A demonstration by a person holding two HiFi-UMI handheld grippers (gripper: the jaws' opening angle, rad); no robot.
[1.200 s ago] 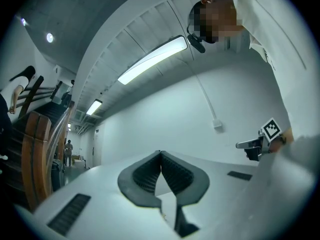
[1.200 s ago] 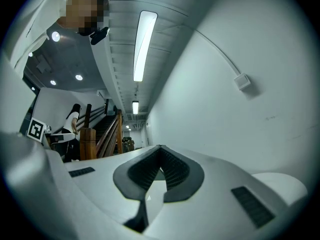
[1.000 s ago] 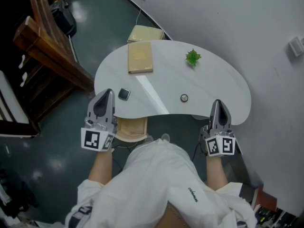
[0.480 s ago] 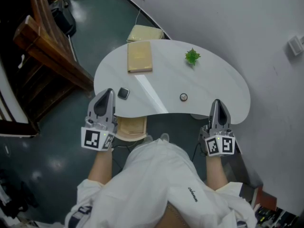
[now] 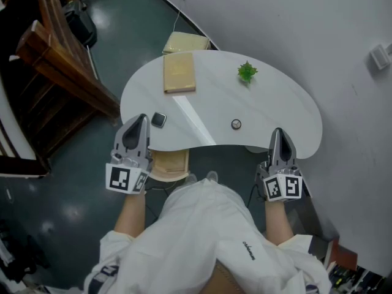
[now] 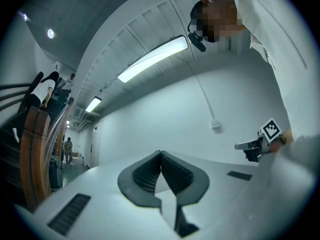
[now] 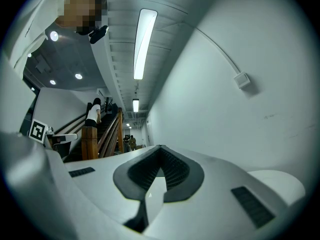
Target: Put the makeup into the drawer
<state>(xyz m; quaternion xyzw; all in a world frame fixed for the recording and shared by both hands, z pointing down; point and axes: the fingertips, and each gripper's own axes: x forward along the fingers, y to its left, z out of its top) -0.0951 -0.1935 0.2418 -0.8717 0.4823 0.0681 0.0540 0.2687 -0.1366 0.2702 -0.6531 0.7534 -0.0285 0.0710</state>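
On the table (image 5: 275, 103), a compact (image 5: 159, 120) shows only from overhead.

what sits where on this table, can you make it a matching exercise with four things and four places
Things
1. plant
2. tan box
3. dark square case
4. small round case

Places
A. right beside the tip of the left gripper
B. far left part of the table
C. far side, to the right of the tan box
D. middle of the table, toward its near edge

Pairs: 1-C, 2-B, 3-A, 4-D
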